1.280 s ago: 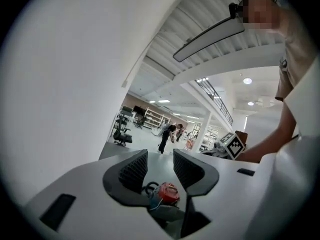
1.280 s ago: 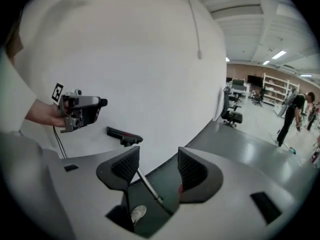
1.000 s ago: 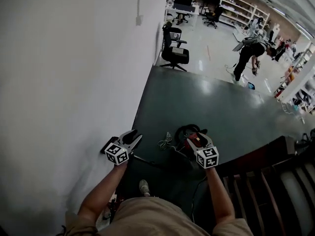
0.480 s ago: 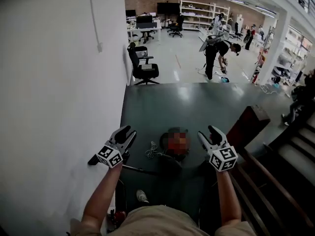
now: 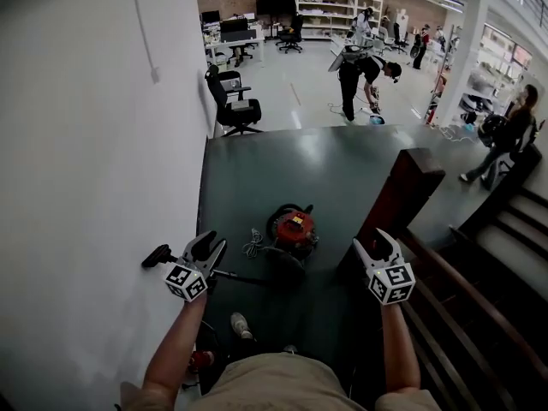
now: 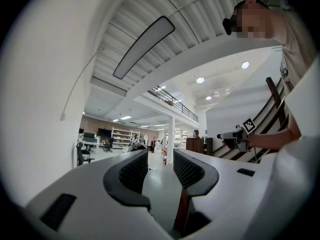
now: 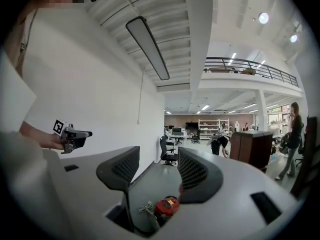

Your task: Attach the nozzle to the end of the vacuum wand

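Observation:
In the head view a red and black vacuum canister (image 5: 294,228) sits on the dark green floor, with a pale coiled cord (image 5: 254,245) beside it. A black nozzle (image 5: 156,255) lies at the foot of the white wall, and a thin dark wand (image 5: 238,276) runs from it toward the canister. My left gripper (image 5: 211,242) is held level over the wand, open and empty. My right gripper (image 5: 374,241) hovers right of the canister, open and empty. The right gripper view shows the canister (image 7: 167,205) low between its jaws (image 7: 159,157). The left gripper (image 6: 161,159) frames only far floor.
A white wall (image 5: 86,144) fills the left. A dark wooden post (image 5: 402,195) and a stair railing (image 5: 462,298) stand close on the right. A black office chair (image 5: 229,101) and a bending person (image 5: 360,75) are farther back; another person (image 5: 512,139) walks at the right.
Both grippers have risen and spread apart, the right one moving off the canister to its right. The view has swung right toward the stairs. Both pairs of jaws stayed open.

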